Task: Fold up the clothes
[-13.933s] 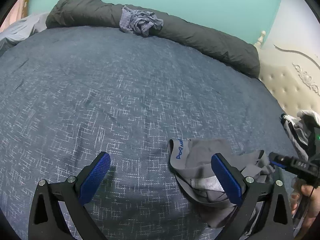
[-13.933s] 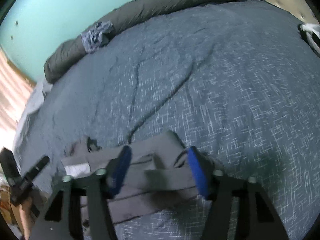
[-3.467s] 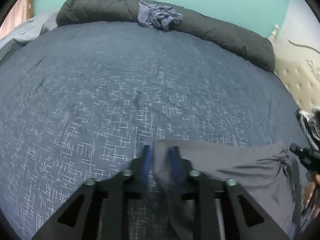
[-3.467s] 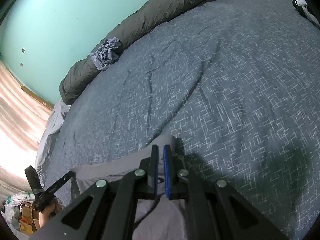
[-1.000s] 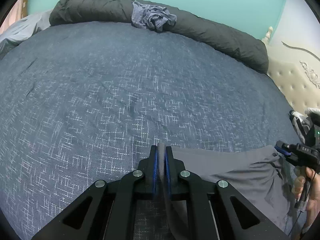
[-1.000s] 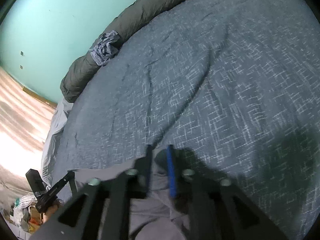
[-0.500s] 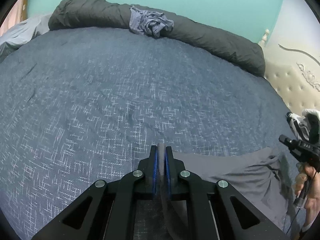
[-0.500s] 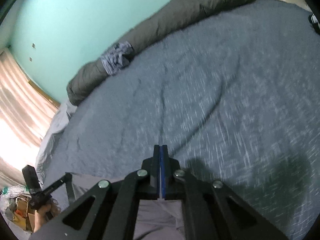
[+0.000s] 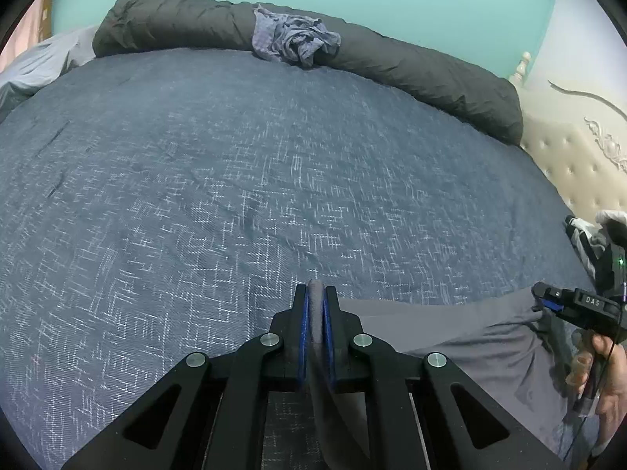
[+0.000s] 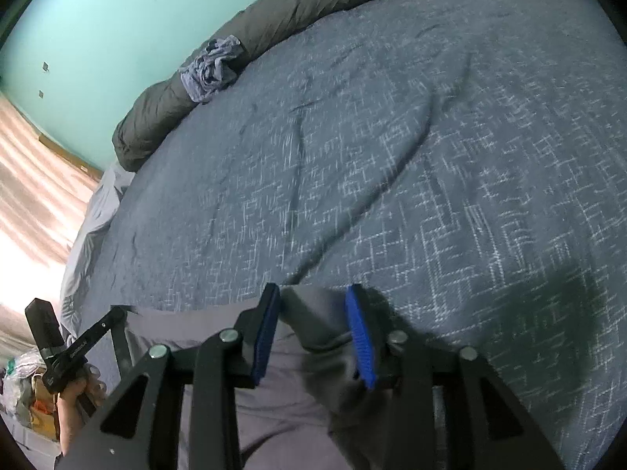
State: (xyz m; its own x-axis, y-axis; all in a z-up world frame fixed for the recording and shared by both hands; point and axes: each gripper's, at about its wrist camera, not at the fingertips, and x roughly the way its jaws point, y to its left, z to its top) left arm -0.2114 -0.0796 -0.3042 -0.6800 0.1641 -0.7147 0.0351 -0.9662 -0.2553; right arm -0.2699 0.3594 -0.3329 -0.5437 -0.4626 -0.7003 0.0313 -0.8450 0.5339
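A grey garment (image 9: 450,337) lies spread along the near edge of the blue patterned bedcover (image 9: 196,196). My left gripper (image 9: 315,291) is shut on a folded edge of it, and the cloth shows between the blue pads. In the right wrist view the same grey garment (image 10: 282,391) lies under my right gripper (image 10: 312,293). That gripper's jaws are opening, with a corner of the cloth loose between the pads (image 10: 264,333). Each gripper also shows at the edge of the other's view, held by a hand (image 9: 603,372).
A rolled dark grey duvet (image 9: 411,66) lines the far side of the bed, with a crumpled blue-grey garment (image 9: 294,39) on it. A cream tufted headboard (image 9: 580,172) and a black-and-white garment (image 9: 588,239) are at the right. Bright curtains (image 10: 35,196) hang at the left.
The right gripper's jaws closed fully half a second ago and now stand apart around the garment's corner. The left gripper still pinches the same edge, unmoved.
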